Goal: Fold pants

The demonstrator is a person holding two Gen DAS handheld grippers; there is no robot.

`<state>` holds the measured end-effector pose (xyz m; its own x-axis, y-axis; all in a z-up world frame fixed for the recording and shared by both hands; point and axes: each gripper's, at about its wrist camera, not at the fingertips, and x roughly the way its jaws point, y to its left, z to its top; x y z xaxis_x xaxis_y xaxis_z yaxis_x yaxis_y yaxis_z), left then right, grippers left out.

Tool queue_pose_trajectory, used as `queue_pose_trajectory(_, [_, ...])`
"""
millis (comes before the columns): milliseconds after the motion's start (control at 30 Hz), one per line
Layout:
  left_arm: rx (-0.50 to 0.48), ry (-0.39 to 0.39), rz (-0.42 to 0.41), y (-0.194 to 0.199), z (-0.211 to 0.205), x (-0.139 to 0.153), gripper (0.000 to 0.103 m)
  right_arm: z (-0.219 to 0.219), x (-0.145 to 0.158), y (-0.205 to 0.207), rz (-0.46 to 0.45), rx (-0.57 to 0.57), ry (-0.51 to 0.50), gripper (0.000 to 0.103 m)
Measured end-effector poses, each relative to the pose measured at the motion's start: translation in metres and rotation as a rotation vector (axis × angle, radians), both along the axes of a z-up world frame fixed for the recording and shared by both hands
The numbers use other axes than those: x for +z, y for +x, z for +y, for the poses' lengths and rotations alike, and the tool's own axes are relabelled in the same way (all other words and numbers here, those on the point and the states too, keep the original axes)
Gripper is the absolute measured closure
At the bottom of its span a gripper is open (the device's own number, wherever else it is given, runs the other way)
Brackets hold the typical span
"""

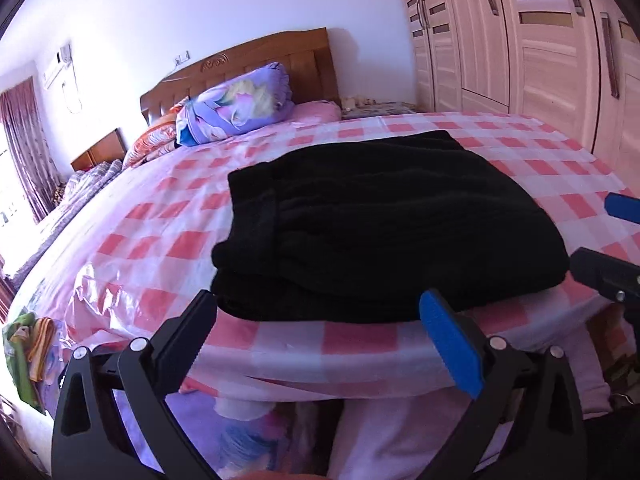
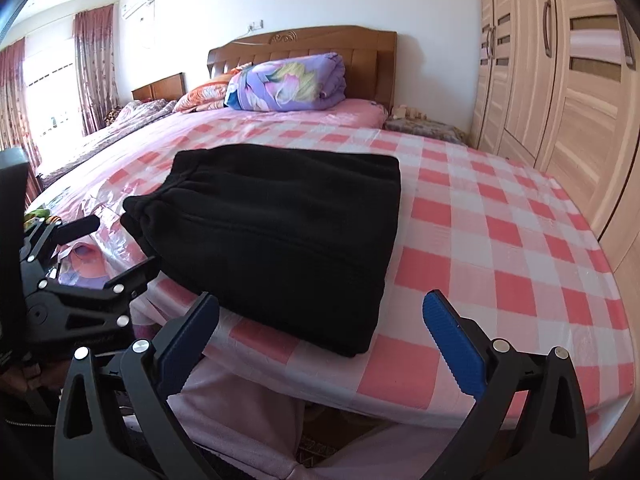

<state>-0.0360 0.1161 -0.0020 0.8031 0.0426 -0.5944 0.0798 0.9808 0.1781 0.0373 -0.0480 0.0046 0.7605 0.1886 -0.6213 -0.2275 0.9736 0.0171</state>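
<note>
Left gripper (image 1: 318,328) is being held wide open in the left wrist view, nothing pinched between its fingers, hovering just off the near edge of the bed (image 1: 360,344). Its fingertips are framing the near edge of the black pants (image 1: 380,220) but aren't being pressed into them, as far as can be told. Those pants are lying as a thick, squarish bundle on the pink checked sheet, up toward 12 o'clock from the fingers, waistband over at 10. Right gripper's tips are poking in at 3 o'clock, clear of the fabric.

Over in the right wrist view, the right gripper (image 2: 320,326) is being kept just as spread out, empty too, with the pants' near corner sitting at about 11 o'clock between and beyond its fingers. Left gripper is showing at 9 o'clock, parted, beside the waistband end, contact can't be made out.

Handling-wise, the fabric looks fleecy: soft, floppy, light, probably grippy rather than slick. Layers would likely slide apart if only the top one were being pinched, so the stacked near edge or corners are looking like the spots to be grabbed.
</note>
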Motion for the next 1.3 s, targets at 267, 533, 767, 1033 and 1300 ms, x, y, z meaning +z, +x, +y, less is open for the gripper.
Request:
queue_pose_trajectory(267, [-0.001,-0.011,-0.020,0.002,-0.001,0.002,0.001,0.006,-0.007,-0.001,0.037,0.006,0.012,0.004])
queue_pose_trajectory(533, [0.002,-0.030,-0.017,0.003,0.002,0.001,0.001,0.009,-0.008,-0.001,0.036,0.019,0.008,0.004])
queue_pose_trajectory(767, [0.002,-0.039,-0.012,0.004,0.004,0.001,0.001,0.009,-0.008,-0.001,0.036,0.019,0.007,0.004])
queue_pose_trajectory(1033, [-0.001,-0.041,-0.008,0.005,0.005,0.000,0.001,0.011,-0.010,-0.002,0.041,0.021,0.009,0.004])
queue_pose_trajectory(1300, [0.000,-0.043,-0.008,0.005,0.005,0.001,0.001,0.010,-0.012,0.001,0.049,0.024,0.013,0.004])
